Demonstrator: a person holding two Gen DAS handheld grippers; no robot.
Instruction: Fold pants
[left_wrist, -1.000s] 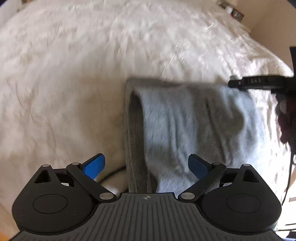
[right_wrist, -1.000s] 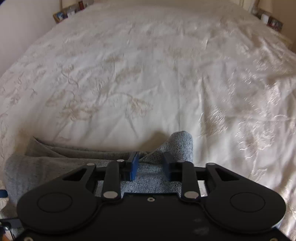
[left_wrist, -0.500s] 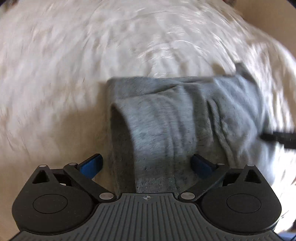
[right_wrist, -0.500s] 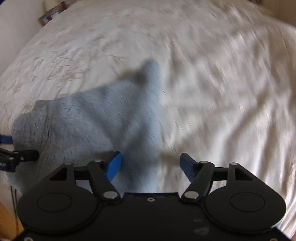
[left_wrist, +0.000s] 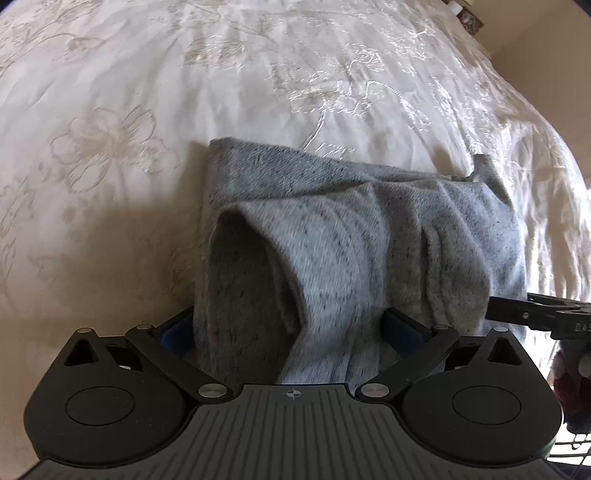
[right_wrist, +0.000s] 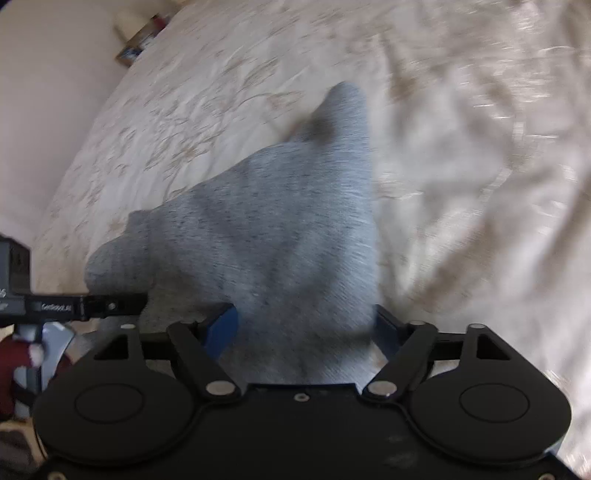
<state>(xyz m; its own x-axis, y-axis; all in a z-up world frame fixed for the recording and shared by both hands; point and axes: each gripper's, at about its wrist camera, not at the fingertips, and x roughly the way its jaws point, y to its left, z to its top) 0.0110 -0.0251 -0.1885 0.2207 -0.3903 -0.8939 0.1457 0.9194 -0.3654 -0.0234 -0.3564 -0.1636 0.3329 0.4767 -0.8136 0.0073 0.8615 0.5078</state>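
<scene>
We see our left gripper (left_wrist: 290, 326) spread wide around the near end of the folded grey pants (left_wrist: 369, 236), our right gripper (right_wrist: 304, 326) likewise wide astride the same bundle, pants lying on the cream embroidered bedspread (left_wrist: 184, 92), wall (right_wrist: 48, 92) left.

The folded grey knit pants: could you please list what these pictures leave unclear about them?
- Left wrist view: the folded grey knit pants have their near edge hidden behind the left hand-held gripper.
- Right wrist view: motion blur smears the white embroidered bedspread; the right hand-held gripper covers the cloth's near edge.
</scene>
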